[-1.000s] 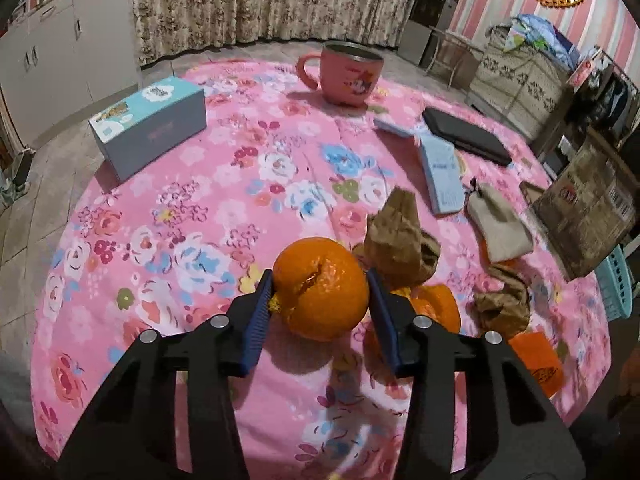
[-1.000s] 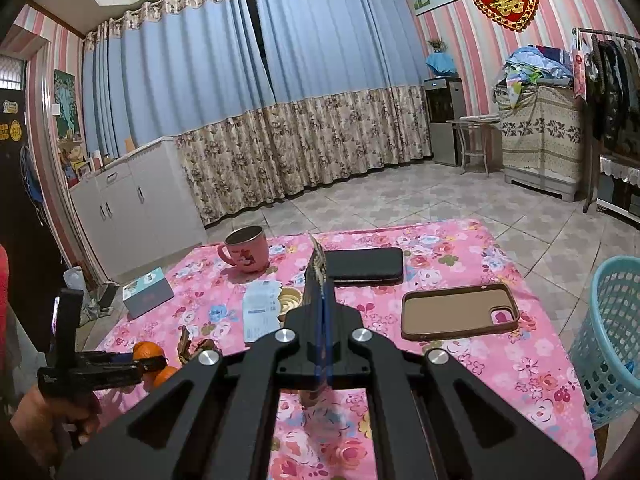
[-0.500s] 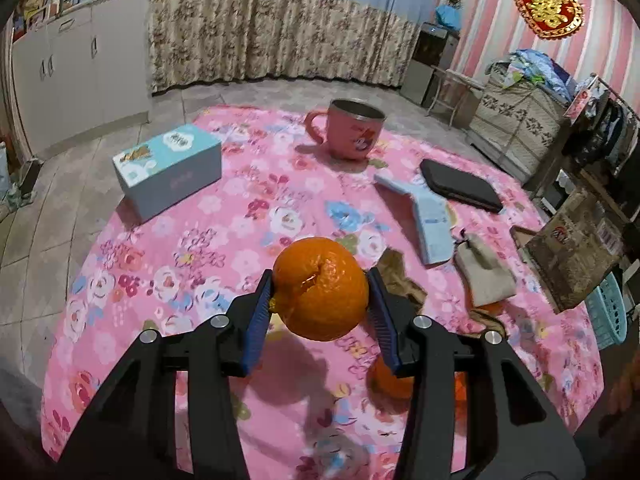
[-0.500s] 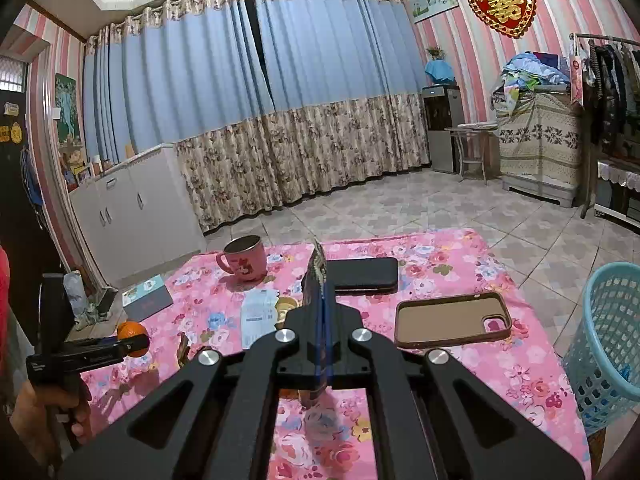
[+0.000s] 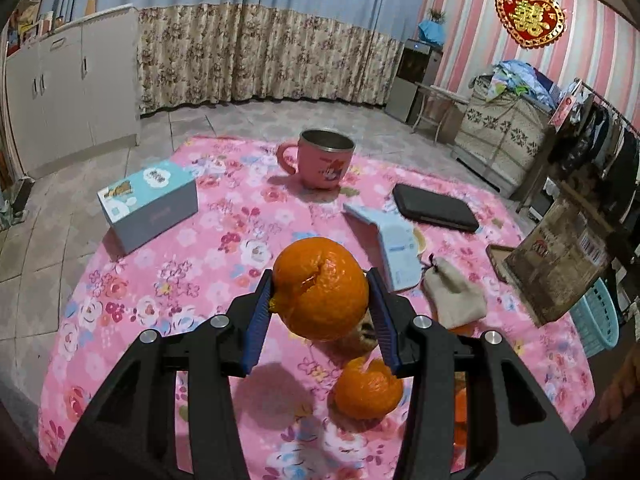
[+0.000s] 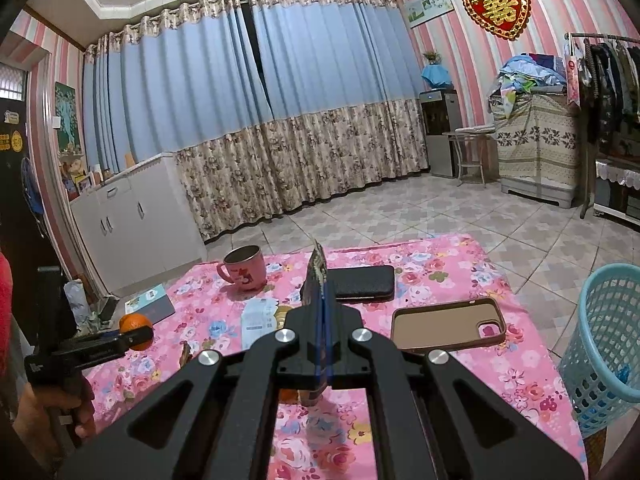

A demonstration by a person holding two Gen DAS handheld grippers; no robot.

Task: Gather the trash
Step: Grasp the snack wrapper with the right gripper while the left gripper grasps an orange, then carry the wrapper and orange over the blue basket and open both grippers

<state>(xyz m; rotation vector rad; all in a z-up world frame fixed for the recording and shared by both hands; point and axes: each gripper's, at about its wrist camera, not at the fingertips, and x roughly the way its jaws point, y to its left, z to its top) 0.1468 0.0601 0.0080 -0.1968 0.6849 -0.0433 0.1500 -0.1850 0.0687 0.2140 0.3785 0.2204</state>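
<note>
Above the floral table [image 5: 152,288], the downward-tilted left tool [image 5: 320,294] pinches an orange peel [image 5: 322,288].

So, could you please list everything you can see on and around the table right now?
whole orange: one, orange, held above the table
orange peel: one, orange, near table edge
metal-lined mug: one, pink, far side
tissue box: one, light blue, left
black case: one, flat, right of the mug
phone case: one, brown, empty, right
cloth pouch: one, beige
plastic basket: one, light blue, on the floor
left gripper: shut on the orange
right gripper: shut on a thin brown packet
</note>
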